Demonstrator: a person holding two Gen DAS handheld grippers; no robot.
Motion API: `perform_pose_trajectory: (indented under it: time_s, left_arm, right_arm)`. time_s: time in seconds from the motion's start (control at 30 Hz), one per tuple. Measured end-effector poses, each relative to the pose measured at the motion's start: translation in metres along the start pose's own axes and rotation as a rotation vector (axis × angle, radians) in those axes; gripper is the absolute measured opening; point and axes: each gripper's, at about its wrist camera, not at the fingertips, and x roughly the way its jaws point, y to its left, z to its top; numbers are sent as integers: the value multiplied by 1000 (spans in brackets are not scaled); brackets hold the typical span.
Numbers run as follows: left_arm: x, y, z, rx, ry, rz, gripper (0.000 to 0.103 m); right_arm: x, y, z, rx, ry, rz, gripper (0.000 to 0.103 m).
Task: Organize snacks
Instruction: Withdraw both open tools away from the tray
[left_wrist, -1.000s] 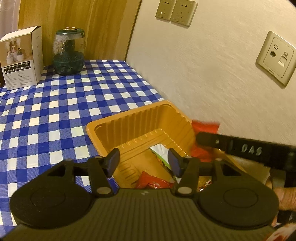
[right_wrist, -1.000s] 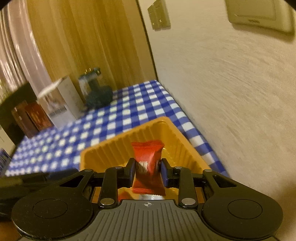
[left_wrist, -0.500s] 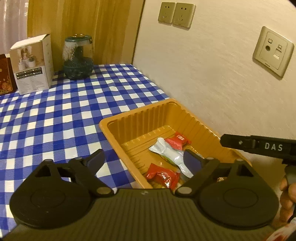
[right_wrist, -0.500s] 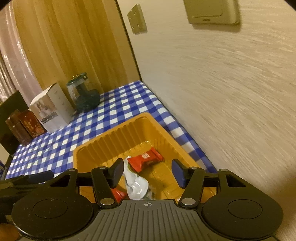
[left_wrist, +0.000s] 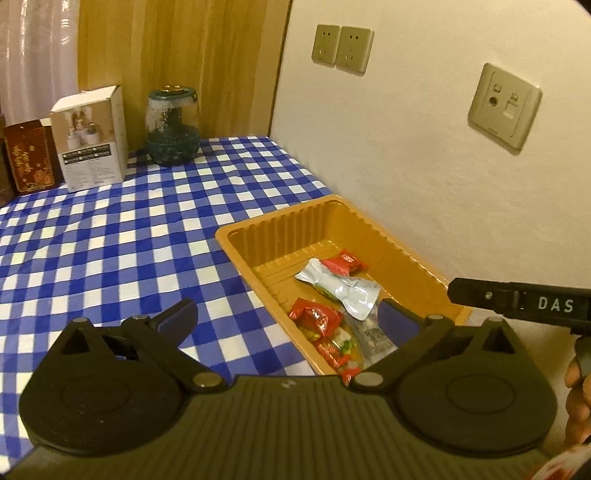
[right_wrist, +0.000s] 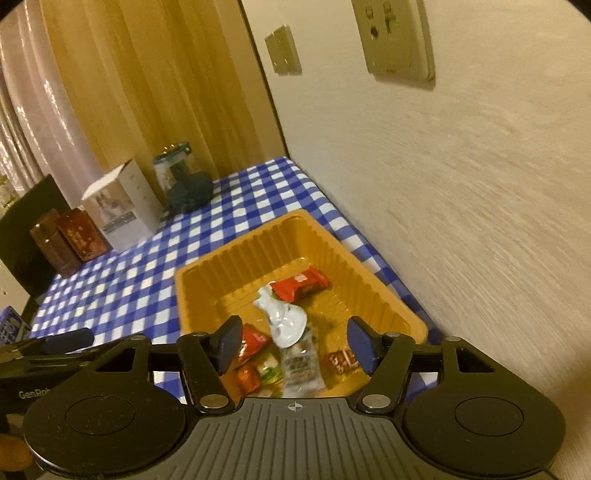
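Observation:
An orange plastic tray (left_wrist: 258, 230) (right_wrist: 199, 280) sits on the blue checked cloth by the wall. In it lie a red snack bar (left_wrist: 344, 261) (right_wrist: 299, 287), a silver pouch (left_wrist: 341, 290) (right_wrist: 284, 319), a red wrapper (left_wrist: 314, 315) (right_wrist: 253, 341) and several other small packets. My left gripper (left_wrist: 286, 317) is open and empty, above the tray's near left edge. My right gripper (right_wrist: 295, 343) is open and empty above the tray's near end; its body shows in the left wrist view (left_wrist: 524, 302).
A white box (left_wrist: 90, 138) (right_wrist: 122, 205), a dark green glass jar (left_wrist: 171, 127) (right_wrist: 184, 181) and dark red boxes (left_wrist: 29, 158) (right_wrist: 70, 243) stand at the table's far end. The wall (left_wrist: 424, 166) with sockets runs along the tray's right side.
My right gripper opened and let the red snack bar drop into the tray. Both grippers pulled back and up; the left one opened wider.

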Motion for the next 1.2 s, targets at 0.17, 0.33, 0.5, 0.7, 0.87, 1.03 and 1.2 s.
perform_pose_trajectory:
  time_s: [0.17,0.33,0.5,0.7,0.87,1.03,1.2]
  left_arm:
    - [-32,0,-7,-11,-21,-1,103]
    - [-60,-2,-20,-24,-24,13,103]
    - [-85,-2,-36,-34,-19,22,103]
    - [-115,0,-53,-46,-11,49,103]
    - [-135,2,-69,-56,-12,90,103]
    - [-150,1,-82,-61,-8,109,103]
    - [-163,3,-96,-57,-8,132,103]
  right_arm:
    - [-28,13,-10,-11,-10,12,79]
    - [-52,23,-21,-15,-16,12,83]
    - [-74,30,-33,0,-23,4,85]
    - [-98,41,-48,-21,-24,-10,85]
    - [-118,49,-65,-40,-33,-35,85]
    - [-129,57,-86,-77,-19,-53,85]
    - [-135,64,-100,-106,-12,-57,85]
